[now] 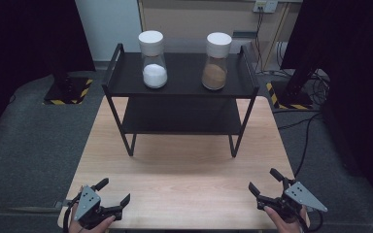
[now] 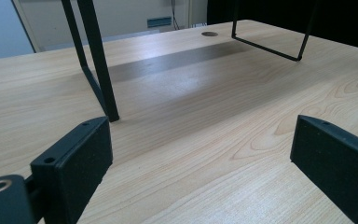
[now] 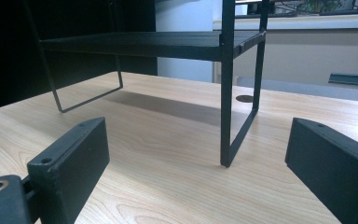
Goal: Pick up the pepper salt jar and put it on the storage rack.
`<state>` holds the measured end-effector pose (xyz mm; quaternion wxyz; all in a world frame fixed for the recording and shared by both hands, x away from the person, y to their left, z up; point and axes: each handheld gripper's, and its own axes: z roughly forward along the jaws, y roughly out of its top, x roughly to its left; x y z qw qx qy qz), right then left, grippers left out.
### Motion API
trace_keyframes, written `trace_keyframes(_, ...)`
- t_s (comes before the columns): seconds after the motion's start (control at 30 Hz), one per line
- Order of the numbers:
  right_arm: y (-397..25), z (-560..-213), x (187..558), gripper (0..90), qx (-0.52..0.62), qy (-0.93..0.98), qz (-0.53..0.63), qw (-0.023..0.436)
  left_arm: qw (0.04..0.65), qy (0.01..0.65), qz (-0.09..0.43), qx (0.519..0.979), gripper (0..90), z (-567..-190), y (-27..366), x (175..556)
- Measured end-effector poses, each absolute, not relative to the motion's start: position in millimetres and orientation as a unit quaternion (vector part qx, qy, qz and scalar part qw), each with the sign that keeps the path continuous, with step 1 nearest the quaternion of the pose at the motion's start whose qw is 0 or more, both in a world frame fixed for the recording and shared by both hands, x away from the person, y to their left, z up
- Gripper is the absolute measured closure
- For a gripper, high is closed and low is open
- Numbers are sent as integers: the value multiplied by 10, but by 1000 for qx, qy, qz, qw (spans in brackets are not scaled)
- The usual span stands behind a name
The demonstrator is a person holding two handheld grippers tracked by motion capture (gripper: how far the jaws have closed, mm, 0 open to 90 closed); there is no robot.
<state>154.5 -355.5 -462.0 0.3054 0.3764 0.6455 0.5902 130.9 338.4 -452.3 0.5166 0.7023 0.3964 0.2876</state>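
Observation:
A black two-tier metal rack (image 1: 181, 116) stands on the far half of the wooden table (image 1: 184, 184). On its top shelf sit two white-capped glass jars: one with white powder (image 1: 154, 60) at the left, one with brown powder (image 1: 215, 61) at the right. My left gripper (image 1: 112, 190) rests open at the table's near left corner, held in a hand. My right gripper (image 1: 263, 181) is open at the near right corner. In the left gripper view the open gripper (image 2: 200, 149) faces a rack leg (image 2: 100, 70). The right gripper view shows the open gripper (image 3: 196, 149) facing another leg (image 3: 226, 93) and the lower shelf (image 3: 149, 44).
Grey carpeted floor surrounds the table. Black stands with yellow-black striped bases (image 1: 68, 92) flank the rack at the back left and right, with cables (image 1: 301, 121) on the floor at the right. A small round hole (image 2: 209, 33) is in the tabletop.

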Motion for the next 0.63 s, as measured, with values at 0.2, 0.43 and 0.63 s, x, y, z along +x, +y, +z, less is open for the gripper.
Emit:
trace_keyframes(0.2,-3550,-4636,1552,66,379,647,589,302,515,399,288,702,41,-4534,3390,1312)
trace_keyframes(0.43,-3541,-4640,1558,66,377,651,587,299,514,399,289,702,41,-4524,3395,1308)
trace_keyframes(0.63,-3540,-4629,1550,64,376,650,589,297,515,399,291,701,41,-4509,3392,1301)
